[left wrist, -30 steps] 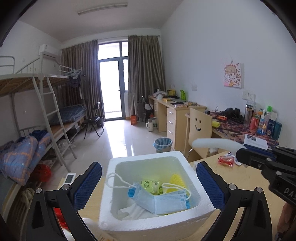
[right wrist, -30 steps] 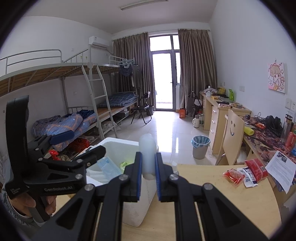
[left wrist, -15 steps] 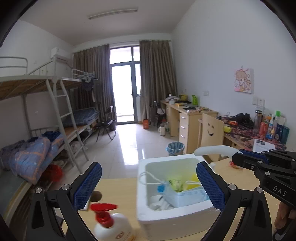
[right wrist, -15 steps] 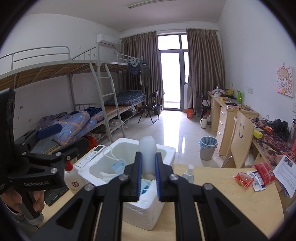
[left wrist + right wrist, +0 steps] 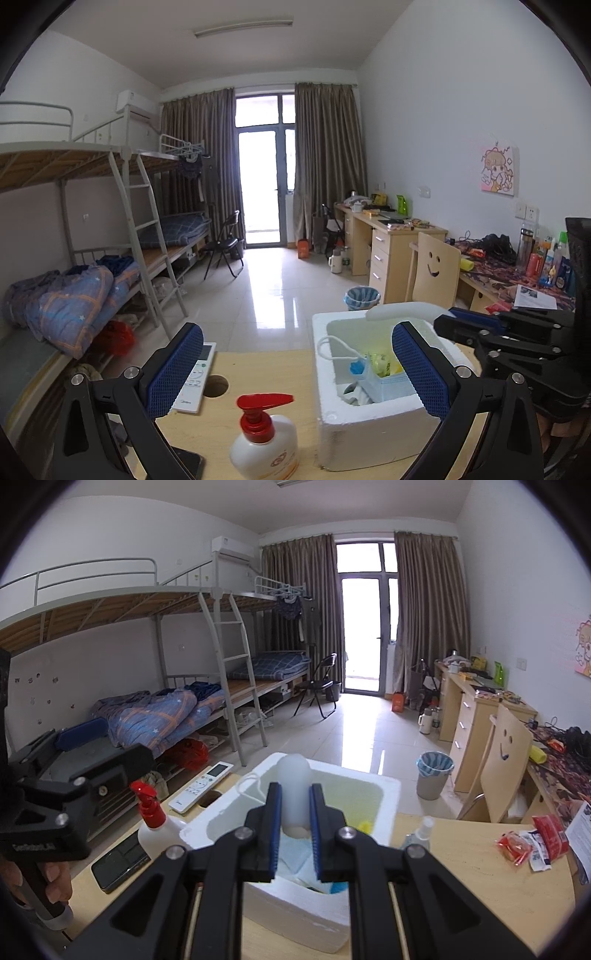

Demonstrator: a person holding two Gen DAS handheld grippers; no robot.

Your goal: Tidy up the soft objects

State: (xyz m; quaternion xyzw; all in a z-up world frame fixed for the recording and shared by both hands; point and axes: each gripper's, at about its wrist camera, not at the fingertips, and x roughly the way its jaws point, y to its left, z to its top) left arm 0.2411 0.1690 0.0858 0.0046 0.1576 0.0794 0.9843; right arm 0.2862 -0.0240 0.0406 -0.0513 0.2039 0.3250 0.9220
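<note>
Carrying a soft white tube (image 5: 293,780), right gripper (image 5: 293,827) stays clamped on it above the foam box (image 5: 373,432). Both hands have slid sideways; left gripper (image 5: 295,373), jaws apart and empty, now faces a pump bottle (image 5: 264,443) at 6 o'clock. Drop into box looks next.

Both views now sit further left: the foam box (image 5: 373,432) lies right of centre, and a red-pump soap bottle (image 5: 264,439) and white remote (image 5: 195,380) appear.
</note>
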